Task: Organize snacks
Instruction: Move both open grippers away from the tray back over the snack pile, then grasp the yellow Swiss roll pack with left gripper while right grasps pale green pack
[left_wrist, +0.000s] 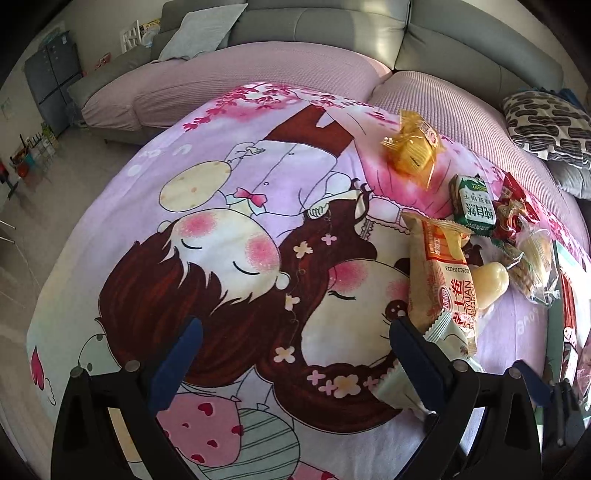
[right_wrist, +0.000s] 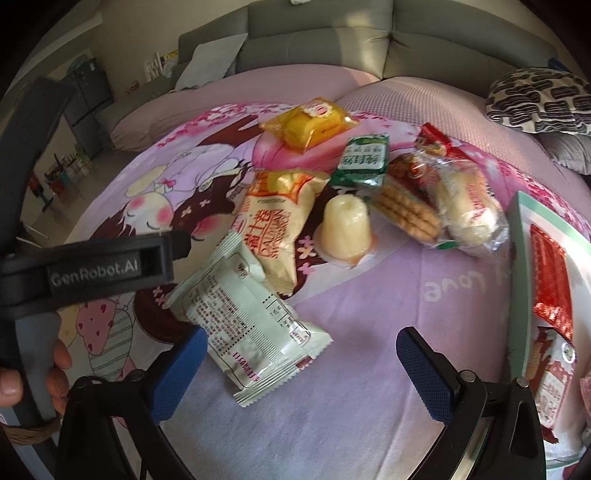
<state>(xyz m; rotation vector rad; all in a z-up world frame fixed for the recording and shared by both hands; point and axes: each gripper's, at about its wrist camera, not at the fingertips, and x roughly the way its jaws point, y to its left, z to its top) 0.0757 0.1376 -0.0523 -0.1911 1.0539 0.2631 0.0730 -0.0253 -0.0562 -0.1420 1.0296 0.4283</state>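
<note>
the right wrist view alone shows the tray (right_wrist: 517, 280) at the right edge with a red packet (right_wrist: 550, 273) in it, the printed back of the pale green packet (right_wrist: 255, 321), and the left gripper (right_wrist: 110, 266) seen from the side at far left, gripped by a hand (right_wrist: 55, 373); the left wrist view alone shows most of the cartoon-print cloth (left_wrist: 229, 229) bare of snacks. the left gripper (left_wrist: 295, 354) has its fingers spread wide with nothing between them; the pale green packet (left_wrist: 402, 384) lies against the outer side of its right finger (left_wrist: 417, 354). the right gripper (right_wrist: 301, 365) is likewise spread apart, and the pale green packet lies just ahead of its left finger (right_wrist: 177, 373), partly between the two. beyond lie a beige roll packet (right_wrist: 273, 229), a jelly cup (right_wrist: 345, 229), a green biscuit packet (right_wrist: 362, 162), a yellow cake packet (right_wrist: 310, 122), a clear cracker pack (right_wrist: 410, 214) and a bread pack (right_wrist: 469, 206), clustered and partly touching. the cloth covers a pink-cushioned grey sofa (left_wrist: 332, 33) bearing a patterned pillow (left_wrist: 550, 122); a dark cabinet (left_wrist: 51, 81) stands at left.
</note>
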